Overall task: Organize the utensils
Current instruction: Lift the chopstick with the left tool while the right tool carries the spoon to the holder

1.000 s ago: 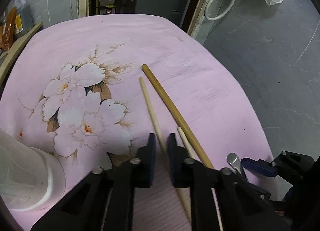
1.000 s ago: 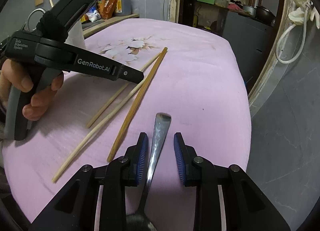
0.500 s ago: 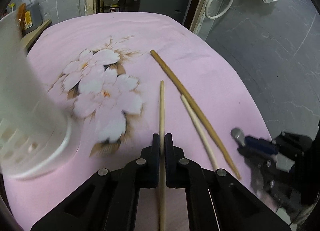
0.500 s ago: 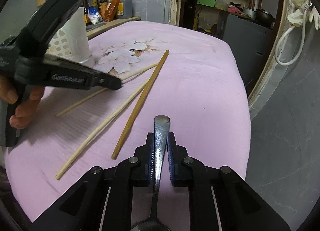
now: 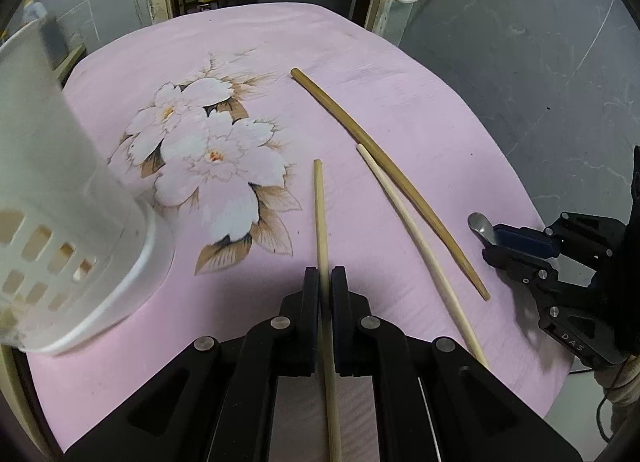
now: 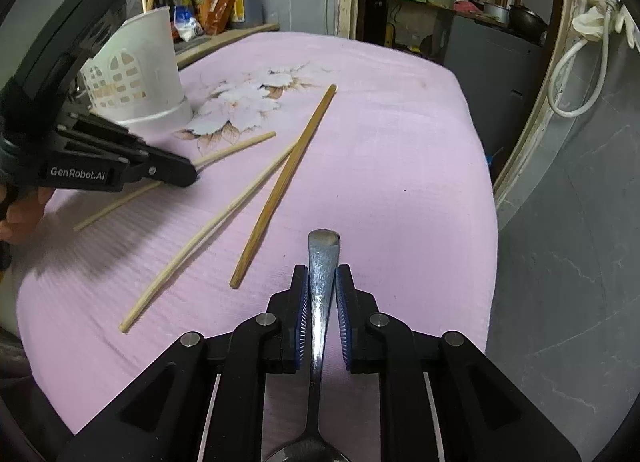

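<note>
My left gripper (image 5: 325, 276) is shut on a pale chopstick (image 5: 319, 201), which sticks out ahead of the jaws above the pink floral cloth (image 5: 400, 73). A white slotted utensil holder (image 5: 60, 197) stands close on the left. A second pale chopstick (image 5: 416, 250) and a brown chopstick (image 5: 380, 169) lie side by side on the cloth to the right. My right gripper (image 6: 322, 278) is shut on the handle of a metal spoon (image 6: 323, 254), whose bowl is under the gripper body. In the right wrist view my left gripper (image 6: 190, 175) is at the left with its chopstick (image 6: 244, 143).
The utensil holder (image 6: 136, 69) holds a few sticks. Bottles and packets (image 6: 224, 5) stand on a shelf behind it. The table's right edge drops to a grey floor (image 6: 560, 262). A white hose (image 6: 568, 73) hangs by the door frame. A person's hand (image 6: 20, 209) grips the left tool.
The left jaws have shut on the pale chopstick and swung it left, away from the other two, nearer the holder. The right jaws have shut on the spoon handle.
</note>
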`<state>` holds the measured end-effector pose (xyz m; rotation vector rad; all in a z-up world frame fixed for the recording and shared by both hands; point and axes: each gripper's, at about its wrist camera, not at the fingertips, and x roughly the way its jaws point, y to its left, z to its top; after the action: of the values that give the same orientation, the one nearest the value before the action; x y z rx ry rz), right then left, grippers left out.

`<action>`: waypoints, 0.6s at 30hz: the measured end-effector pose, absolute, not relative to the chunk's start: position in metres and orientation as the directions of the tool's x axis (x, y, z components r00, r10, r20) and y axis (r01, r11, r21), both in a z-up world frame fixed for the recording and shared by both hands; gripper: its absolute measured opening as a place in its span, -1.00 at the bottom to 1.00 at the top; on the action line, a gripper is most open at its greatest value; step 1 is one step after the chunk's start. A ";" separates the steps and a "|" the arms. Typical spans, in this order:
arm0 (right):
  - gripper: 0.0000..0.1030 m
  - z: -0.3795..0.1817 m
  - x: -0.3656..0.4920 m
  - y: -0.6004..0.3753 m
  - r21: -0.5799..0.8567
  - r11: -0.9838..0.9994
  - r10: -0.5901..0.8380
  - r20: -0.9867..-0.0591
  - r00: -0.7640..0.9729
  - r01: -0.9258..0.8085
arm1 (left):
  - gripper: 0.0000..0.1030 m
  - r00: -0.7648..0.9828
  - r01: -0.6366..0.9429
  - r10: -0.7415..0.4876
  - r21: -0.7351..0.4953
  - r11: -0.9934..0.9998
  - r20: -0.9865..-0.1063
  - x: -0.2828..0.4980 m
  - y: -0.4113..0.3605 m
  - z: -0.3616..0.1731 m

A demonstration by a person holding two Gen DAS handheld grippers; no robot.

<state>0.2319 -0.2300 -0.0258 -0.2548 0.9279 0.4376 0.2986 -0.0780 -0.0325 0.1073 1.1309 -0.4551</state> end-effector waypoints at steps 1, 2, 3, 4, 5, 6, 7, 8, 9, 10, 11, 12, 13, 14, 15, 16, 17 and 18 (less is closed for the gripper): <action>-0.75 -0.026 0.234 -0.231 -0.012 0.885 0.258 -0.819 0.513 -0.465 | -0.92 0.346 0.405 -0.296 -0.143 0.903 -0.890 0.300 -0.078 -0.033; -0.74 -0.027 0.236 -0.232 0.000 0.886 0.264 -0.822 0.505 -0.463 | -0.92 0.347 0.408 -0.295 -0.140 0.902 -0.890 0.302 -0.079 -0.033; -0.74 -0.027 0.240 -0.232 0.013 0.886 0.272 -0.825 0.496 -0.464 | -0.92 0.351 0.415 -0.293 -0.133 0.900 -0.889 0.303 -0.081 -0.034; -0.74 -0.027 0.241 -0.233 0.018 0.886 0.274 -0.827 0.491 -0.464 | -0.92 0.357 0.421 -0.292 -0.126 0.898 -0.887 0.303 -0.082 -0.034; -0.74 -0.026 0.242 -0.232 0.019 0.885 0.274 -0.829 0.487 -0.466 | -0.94 0.362 0.424 -0.292 -0.123 0.897 -0.885 0.303 -0.080 -0.035; -0.74 -0.026 0.242 -0.231 0.015 0.883 0.270 -0.833 0.483 -0.469 | -0.94 0.370 0.424 -0.294 -0.121 0.897 -0.881 0.302 -0.080 -0.036; -0.75 -0.026 0.242 -0.229 0.007 0.882 0.264 -0.835 0.483 -0.471 | -0.95 0.380 0.423 -0.298 -0.122 0.898 -0.876 0.301 -0.080 -0.036; -0.76 -0.026 0.241 -0.229 -0.003 0.881 0.258 -0.834 0.487 -0.472 | -0.95 0.389 0.420 -0.303 -0.126 0.899 -0.870 0.299 -0.078 -0.037; -0.77 -0.025 0.238 -0.228 -0.026 0.878 0.246 -0.832 0.497 -0.478 | -0.95 0.400 0.417 -0.313 -0.133 0.899 -0.862 0.297 -0.076 -0.037; -0.78 -0.024 0.235 -0.226 -0.052 0.874 0.233 -0.826 0.512 -0.483 | -0.95 0.406 0.415 -0.323 -0.142 0.899 -0.855 0.293 -0.074 -0.037; -0.78 -0.023 0.232 -0.225 -0.057 0.874 0.237 -0.817 0.526 -0.483 | -0.95 0.415 0.412 -0.338 -0.157 0.898 -0.845 0.290 -0.071 -0.036; -0.78 -0.021 0.229 -0.227 -0.044 0.877 0.252 -0.804 0.538 -0.478 | -0.95 0.426 0.411 -0.355 -0.172 0.895 -0.832 0.286 -0.067 -0.034; -0.78 -0.020 0.227 -0.229 -0.033 0.881 0.265 -0.791 0.551 -0.471 | -0.95 0.443 0.411 -0.362 -0.173 0.895 -0.820 0.283 -0.064 -0.031; -0.78 -0.017 0.224 -0.231 -0.027 0.884 0.276 -0.775 0.568 -0.467 | -0.95 0.469 0.409 -0.373 -0.178 0.895 -0.801 0.278 -0.061 -0.028; -0.78 -0.013 0.217 -0.233 -0.028 0.887 0.288 -0.747 0.600 -0.462 | -0.95 0.505 0.405 -0.381 -0.177 0.897 -0.775 0.272 -0.057 -0.023; -0.78 -0.008 0.213 -0.235 -0.025 0.888 0.303 -0.721 0.623 -0.460 | -0.95 0.545 0.400 -0.387 -0.175 0.900 -0.744 0.265 -0.053 -0.017; -0.78 -0.004 0.209 -0.236 -0.022 0.890 0.313 -0.695 0.647 -0.455 | -0.95 0.575 0.396 -0.390 -0.172 0.902 -0.719 0.260 -0.051 -0.013; -0.78 0.000 0.203 -0.236 -0.022 0.893 0.323 -0.664 0.675 -0.449 | -0.95 0.608 0.391 -0.392 -0.168 0.905 -0.690 0.255 -0.049 -0.008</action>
<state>0.2030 -0.2364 0.0002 -0.1891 0.7076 0.4369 0.2546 -0.0489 -0.0085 -0.0005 0.7976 -0.4522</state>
